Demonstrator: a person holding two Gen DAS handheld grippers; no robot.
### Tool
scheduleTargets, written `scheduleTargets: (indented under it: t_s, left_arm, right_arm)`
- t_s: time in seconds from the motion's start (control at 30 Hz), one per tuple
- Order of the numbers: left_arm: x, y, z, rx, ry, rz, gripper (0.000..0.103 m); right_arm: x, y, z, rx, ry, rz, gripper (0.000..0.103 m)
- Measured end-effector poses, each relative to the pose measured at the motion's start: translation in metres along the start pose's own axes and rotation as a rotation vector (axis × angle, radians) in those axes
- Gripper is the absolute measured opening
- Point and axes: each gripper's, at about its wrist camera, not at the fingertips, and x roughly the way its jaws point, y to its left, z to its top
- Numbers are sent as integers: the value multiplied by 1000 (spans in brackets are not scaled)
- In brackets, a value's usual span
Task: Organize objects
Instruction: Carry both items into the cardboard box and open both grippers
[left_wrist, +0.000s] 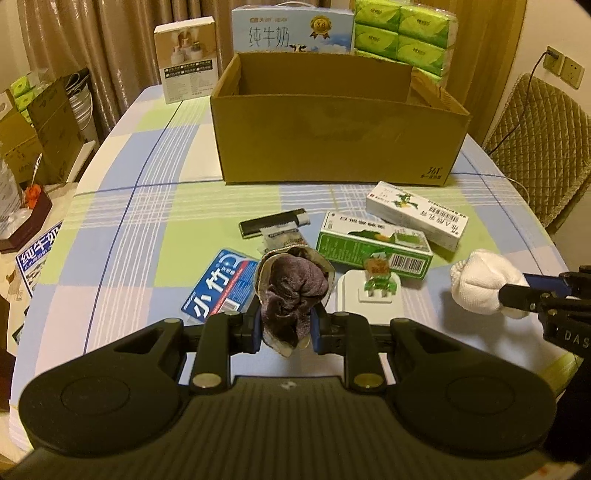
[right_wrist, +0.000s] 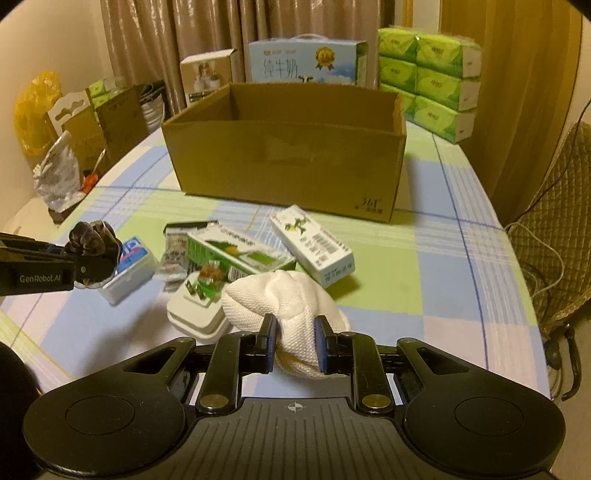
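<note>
Two rolled socks were held clear of the table, each pinched in its own jaws, with the open cardboard box waiting behind the clutter.

The left gripper (left_wrist: 286, 325) had its jaws closed tight on a dark rolled sock (left_wrist: 291, 291), and the right gripper (right_wrist: 294, 349) had its jaws squeezed just as far on a white rolled sock (right_wrist: 284, 299); both bundles bulged past the pads, probably gripped at the waist so the rolls would not unravel. Both hung above the checked table (left_wrist: 147, 206), over a white plug adapter (left_wrist: 369, 299), a green carton (left_wrist: 373, 243), a white carton (left_wrist: 417, 214) and a blue pack (left_wrist: 221, 284). The cardboard box (left_wrist: 332, 140) stood beyond these, open-topped, seemingly the place meant for the lot.
</note>
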Motion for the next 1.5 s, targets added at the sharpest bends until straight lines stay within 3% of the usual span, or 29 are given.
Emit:
scheduleTargets:
  t_s: [0.33,0.63,0.93,1.2,1.3,1.37,1.43,1.5]
  left_arm:
    - [-14,-3,32,53,-45,-31,20]
    - [-20,-4,102,128,-113,-52,20]
    - [17,-3,194,154,-133,-103,21]
    - [70,-6,227,176,-118,-101,21]
    - [87,-6,232,169,-111,-102,26]
    - [99,-5,235,152,-112,-98,34]
    - [109,-4,237,129,-104,-112,63]
    - [113,-2,237,109,-99,-113,63]
  right_arm:
    - [-23,-6,48,6,-81,29,18]
    - [-28,-18,136,-2,-185,39,18]
    - [25,-46,219,38,-164,27,18]
    - [78,-63,233,67,-114,15,18]
    - [95,-69,232,93,-114,23,19]
    - [106,-75,231,125,-110,41,29]
    - [109,-81,229,169,-107,45,57]
    - [104,-84,224,184,-119,54,61]
